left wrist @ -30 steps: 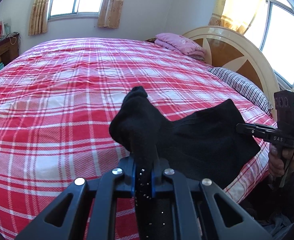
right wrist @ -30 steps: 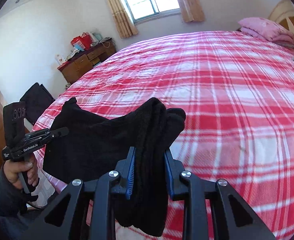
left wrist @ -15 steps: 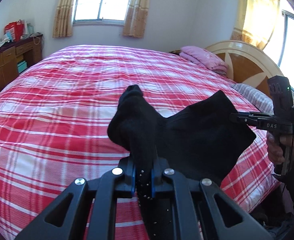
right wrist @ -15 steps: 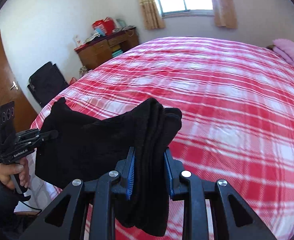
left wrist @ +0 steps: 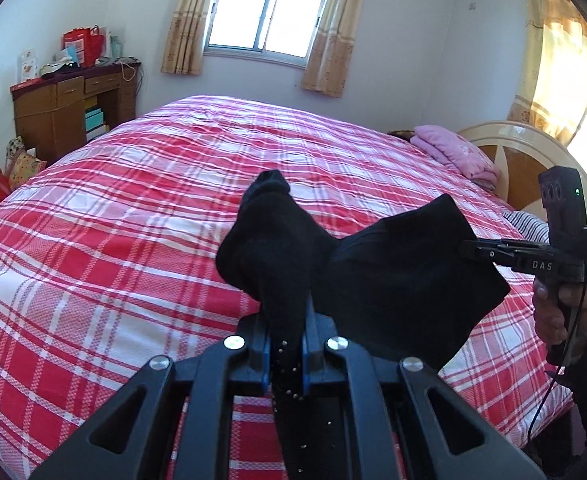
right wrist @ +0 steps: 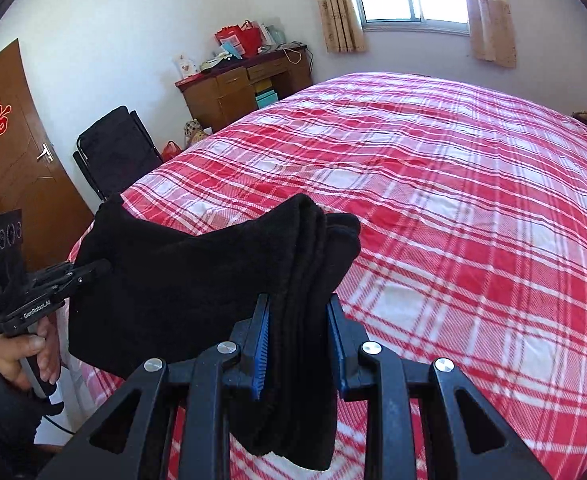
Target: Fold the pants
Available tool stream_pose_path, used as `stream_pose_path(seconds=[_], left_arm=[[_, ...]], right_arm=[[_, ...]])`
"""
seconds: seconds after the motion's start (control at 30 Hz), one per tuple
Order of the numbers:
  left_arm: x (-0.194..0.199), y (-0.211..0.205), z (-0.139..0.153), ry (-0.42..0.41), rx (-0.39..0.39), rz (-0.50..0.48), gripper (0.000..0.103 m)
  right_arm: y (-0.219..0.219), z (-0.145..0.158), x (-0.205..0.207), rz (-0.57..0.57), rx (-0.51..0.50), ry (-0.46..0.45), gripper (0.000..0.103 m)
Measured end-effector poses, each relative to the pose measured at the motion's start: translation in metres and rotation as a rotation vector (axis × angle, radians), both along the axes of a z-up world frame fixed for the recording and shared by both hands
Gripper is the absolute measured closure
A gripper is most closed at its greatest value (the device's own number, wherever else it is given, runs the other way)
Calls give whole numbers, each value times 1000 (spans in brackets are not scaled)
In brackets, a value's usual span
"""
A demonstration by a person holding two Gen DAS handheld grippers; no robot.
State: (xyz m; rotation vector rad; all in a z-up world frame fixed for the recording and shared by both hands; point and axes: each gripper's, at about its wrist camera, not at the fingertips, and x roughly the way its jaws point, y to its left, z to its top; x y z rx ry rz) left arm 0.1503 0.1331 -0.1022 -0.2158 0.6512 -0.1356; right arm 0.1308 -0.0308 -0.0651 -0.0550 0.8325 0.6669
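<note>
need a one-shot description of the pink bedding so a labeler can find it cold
Start at the big bed under the red-and-white plaid cover, then go to its far end by the curved cream headboard. The folded pink bedding lies stacked there on the cover. It is the only plain pink item; the pillow nearer along that edge is striped.

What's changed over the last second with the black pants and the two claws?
Both views have swung left across the room: the wooden desk and door now show, so the claws carried the black pants sideways above the bed. Nothing was let go: the left claw and right claw stay clamped on bunched fabric.
</note>
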Motion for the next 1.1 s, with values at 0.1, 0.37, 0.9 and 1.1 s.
stream_pose_path(seconds=[0.1,0.37,0.9,1.1], left_arm=[[4,6,-3,2,7,13,92],[19,17,-25,40,42,53,92],[17,24,-55,116,116,127,34],[8,31,-52,147,121,153,30]], right_arm=[[11,-8,8,-4,-15,4,76],[28,-35,28,-38,-6,28,76],[-5,-73,43,-175,-2,141,49],[-32,-65,25,-220,1,107,49]])
